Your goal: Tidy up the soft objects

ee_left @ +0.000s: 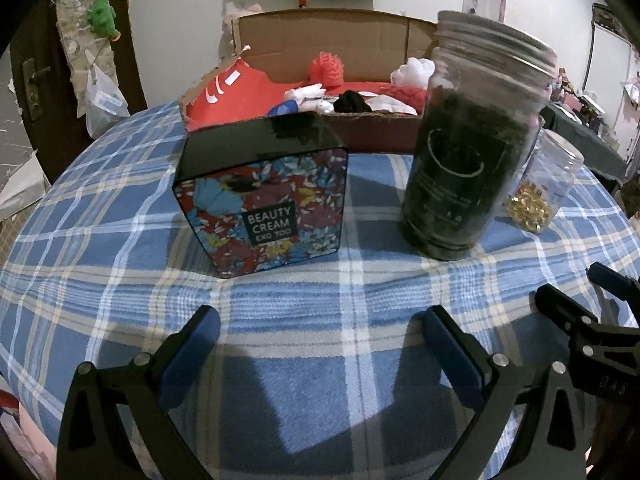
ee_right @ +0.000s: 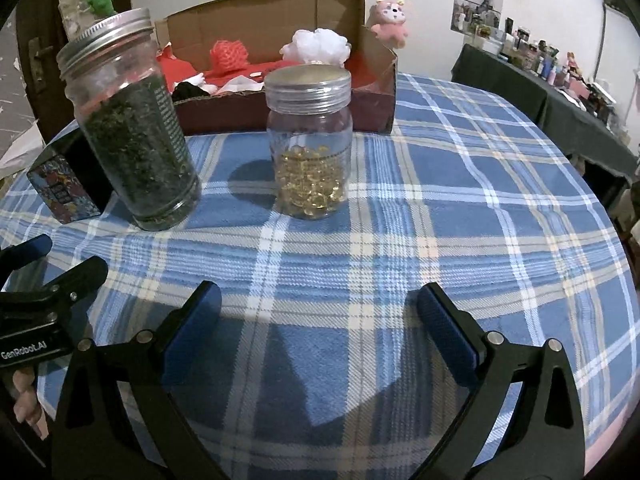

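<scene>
I am holding my left hand-held gripper point(ee_left: 322, 322) low over the plaid tabletop point(ee_left: 280, 280), its blue pads point(ee_left: 444, 340) standing apart with nothing between them. Ahead on the left a floral box point(ee_left: 264, 204) is sitting upright, and just to its right a tall jar of dark leaves point(ee_left: 468, 156) is standing, silver lid on. Next along, a shorter jar point(ee_right: 310, 144) holding gold beads is resting well apart from the tall one. Behind them the cardboard carton point(ee_right: 280, 112) is holding the soft things: red cloth point(ee_left: 240, 88), a red puff point(ee_right: 229, 53) and a white puff point(ee_right: 316, 46). My right hand-held gripper point(ee_right: 318, 302) is hovering spread and empty, and a pink plush point(ee_right: 390, 20) is hanging beyond the carton's right corner.
</scene>
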The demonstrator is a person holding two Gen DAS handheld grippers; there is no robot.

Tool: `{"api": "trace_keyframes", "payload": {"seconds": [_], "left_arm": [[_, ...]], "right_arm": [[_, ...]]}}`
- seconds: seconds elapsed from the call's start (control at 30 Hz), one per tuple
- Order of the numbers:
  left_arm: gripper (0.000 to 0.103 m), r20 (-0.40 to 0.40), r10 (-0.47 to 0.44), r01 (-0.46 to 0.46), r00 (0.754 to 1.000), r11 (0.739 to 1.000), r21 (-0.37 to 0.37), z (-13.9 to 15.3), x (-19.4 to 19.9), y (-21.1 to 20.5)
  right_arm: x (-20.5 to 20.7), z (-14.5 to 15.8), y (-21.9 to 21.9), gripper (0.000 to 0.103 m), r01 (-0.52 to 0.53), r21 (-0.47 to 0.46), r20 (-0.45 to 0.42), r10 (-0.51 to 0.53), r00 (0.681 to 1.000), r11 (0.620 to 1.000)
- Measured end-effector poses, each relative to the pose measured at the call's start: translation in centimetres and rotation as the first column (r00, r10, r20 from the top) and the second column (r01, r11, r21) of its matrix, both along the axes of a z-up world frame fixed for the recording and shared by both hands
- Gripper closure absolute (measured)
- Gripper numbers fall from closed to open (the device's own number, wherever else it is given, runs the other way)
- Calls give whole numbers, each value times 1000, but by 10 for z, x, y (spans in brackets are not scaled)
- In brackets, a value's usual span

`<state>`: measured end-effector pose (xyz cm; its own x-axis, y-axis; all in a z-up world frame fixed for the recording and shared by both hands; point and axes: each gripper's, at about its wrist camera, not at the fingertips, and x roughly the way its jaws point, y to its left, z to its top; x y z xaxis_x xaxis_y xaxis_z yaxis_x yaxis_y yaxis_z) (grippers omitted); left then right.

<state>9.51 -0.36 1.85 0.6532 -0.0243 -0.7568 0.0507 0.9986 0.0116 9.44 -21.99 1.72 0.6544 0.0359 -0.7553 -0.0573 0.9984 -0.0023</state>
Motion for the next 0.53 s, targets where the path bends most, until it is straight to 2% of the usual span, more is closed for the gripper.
{"api": "trace_keyframes", "payload": {"seconds": [0.53], "left_arm": [[0, 4, -1, 1, 1000, 1000, 3, 0, -1, -1]], "right_arm": [[0, -1, 1, 2, 3, -3, 3, -3, 1000, 1000]]}}
